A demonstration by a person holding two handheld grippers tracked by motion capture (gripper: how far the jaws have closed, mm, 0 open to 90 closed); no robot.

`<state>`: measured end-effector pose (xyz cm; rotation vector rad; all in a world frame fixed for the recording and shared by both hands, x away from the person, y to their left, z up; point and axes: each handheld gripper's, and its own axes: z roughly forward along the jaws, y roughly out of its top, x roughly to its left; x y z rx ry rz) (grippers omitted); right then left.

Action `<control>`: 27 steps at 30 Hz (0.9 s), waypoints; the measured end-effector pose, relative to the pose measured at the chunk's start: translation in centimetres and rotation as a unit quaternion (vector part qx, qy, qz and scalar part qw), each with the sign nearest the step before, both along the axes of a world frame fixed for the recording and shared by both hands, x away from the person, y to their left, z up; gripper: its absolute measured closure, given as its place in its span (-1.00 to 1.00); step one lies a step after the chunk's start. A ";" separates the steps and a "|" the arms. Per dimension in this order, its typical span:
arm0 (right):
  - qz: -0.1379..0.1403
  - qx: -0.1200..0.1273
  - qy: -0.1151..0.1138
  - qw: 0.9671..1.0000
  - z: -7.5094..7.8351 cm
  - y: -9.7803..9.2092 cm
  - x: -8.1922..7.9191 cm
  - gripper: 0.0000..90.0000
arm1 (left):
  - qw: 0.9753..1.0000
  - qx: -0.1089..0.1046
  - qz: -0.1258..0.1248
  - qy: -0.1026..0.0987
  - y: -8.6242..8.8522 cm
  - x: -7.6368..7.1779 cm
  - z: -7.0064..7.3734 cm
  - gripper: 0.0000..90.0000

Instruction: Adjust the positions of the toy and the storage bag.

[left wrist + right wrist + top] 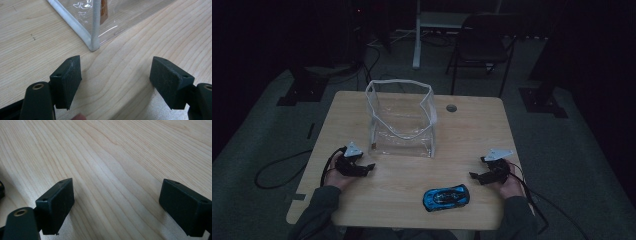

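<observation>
I am looking down on a light wooden tabletop [472,125] in a dim room, and by my reading the work has not begun: the blue toy car [446,197] lies on its wheels near the front edge, outside the clear plastic bag [401,120], which stands upright and open-mouthed toward the back of the tabletop with nothing visible inside. I judge that picking up the car and placing it in the bag are both left to do. My left hand-held gripper [362,168] rests low at the left side, its jaws spread wide and holding nothing; in the left gripper view its two black pads frame bare wood, with the bag's white-edged front corner [94,45] just ahead of them. My right hand-held gripper [479,175] rests at the right side, jaws likewise wide apart and empty, over plain wood grain in the right gripper view. The car sits near this right gripper, toward the table's middle and closer to me, not touching it, and well apart from the left gripper.
</observation>
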<state>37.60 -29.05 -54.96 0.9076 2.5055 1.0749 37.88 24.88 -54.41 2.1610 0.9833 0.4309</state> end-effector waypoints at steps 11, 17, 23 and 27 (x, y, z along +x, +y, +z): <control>0.000 0.000 -0.001 1.000 0.0 0.0 -0.1 -0.73 | 1.000 0.001 0.000 0.000 0.0 -0.2 0.0 -0.42; 0.003 0.000 -0.001 1.000 0.0 0.0 0.0 -0.73 | 1.000 0.002 -0.001 0.001 0.0 -0.1 0.0 -0.42; 0.004 0.000 -0.001 1.000 0.0 0.0 0.0 -0.73 | 1.000 0.002 -0.005 0.001 0.1 -0.1 0.0 -0.42; -0.002 0.001 -0.001 1.000 0.0 0.0 -0.1 -0.71 | 1.000 0.003 -0.007 0.002 0.1 0.0 0.0 -0.42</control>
